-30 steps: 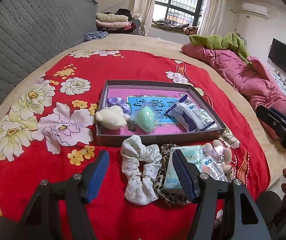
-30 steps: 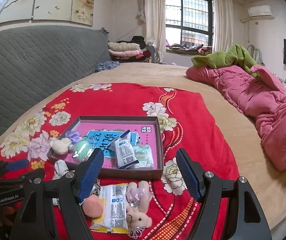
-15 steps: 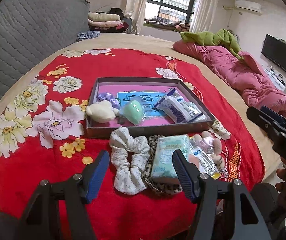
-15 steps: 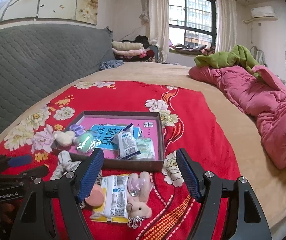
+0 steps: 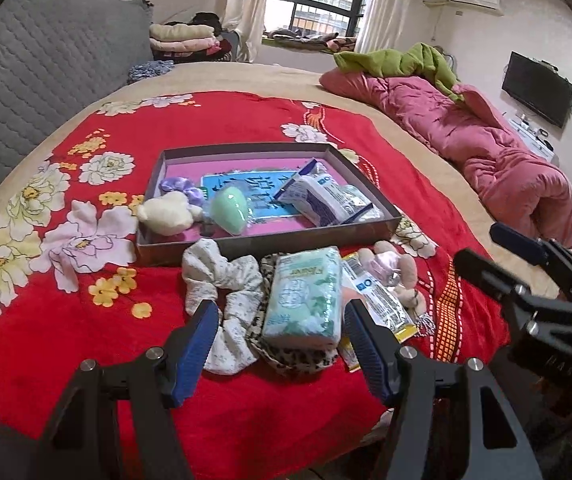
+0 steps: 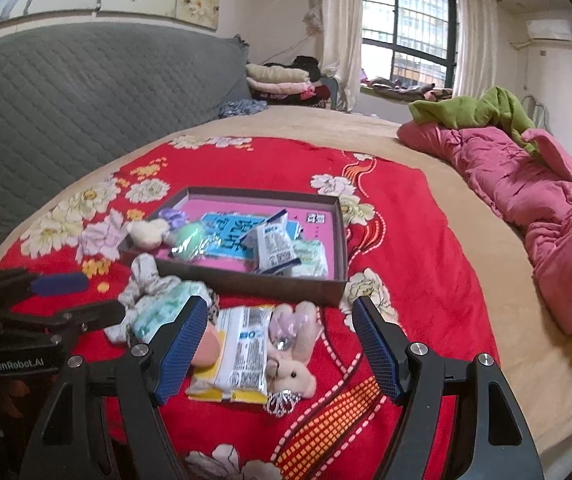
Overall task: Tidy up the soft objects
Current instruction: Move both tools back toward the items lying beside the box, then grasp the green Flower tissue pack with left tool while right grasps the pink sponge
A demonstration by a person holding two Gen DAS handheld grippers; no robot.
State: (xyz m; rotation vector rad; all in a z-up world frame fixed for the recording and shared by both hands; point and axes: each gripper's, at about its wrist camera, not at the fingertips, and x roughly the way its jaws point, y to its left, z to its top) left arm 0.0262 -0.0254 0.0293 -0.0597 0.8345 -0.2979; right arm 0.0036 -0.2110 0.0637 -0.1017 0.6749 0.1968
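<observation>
A brown shallow box (image 5: 190, 246) (image 6: 246, 284) on the red floral blanket holds a cream plush (image 5: 166, 216), a purple scrunchie (image 5: 180, 188), a green sponge (image 5: 228, 212) and tissue packets (image 5: 318, 200). In front of it lie a white scrunchie (image 5: 222, 280), a leopard scrunchie (image 5: 286, 356), a green tissue pack (image 5: 306, 296), a wipes packet (image 6: 242, 352), a pink puff (image 6: 208, 348) and a plush bunny (image 6: 294, 348). My left gripper (image 5: 282, 348) is open, just short of the tissue pack. My right gripper (image 6: 278, 348) is open, above the wipes packet and bunny.
A pink quilt (image 5: 486, 148) with a green blanket (image 5: 402, 60) lies at the right of the bed. A grey quilted headboard (image 5: 38, 80) is at the left. Folded clothes (image 5: 186, 38) are stacked at the back. The bed's near edge is just below the grippers.
Both grippers have drawn back and lifted a little; the loose items and box now sit farther ahead. Both stay open and empty. No object has moved.
</observation>
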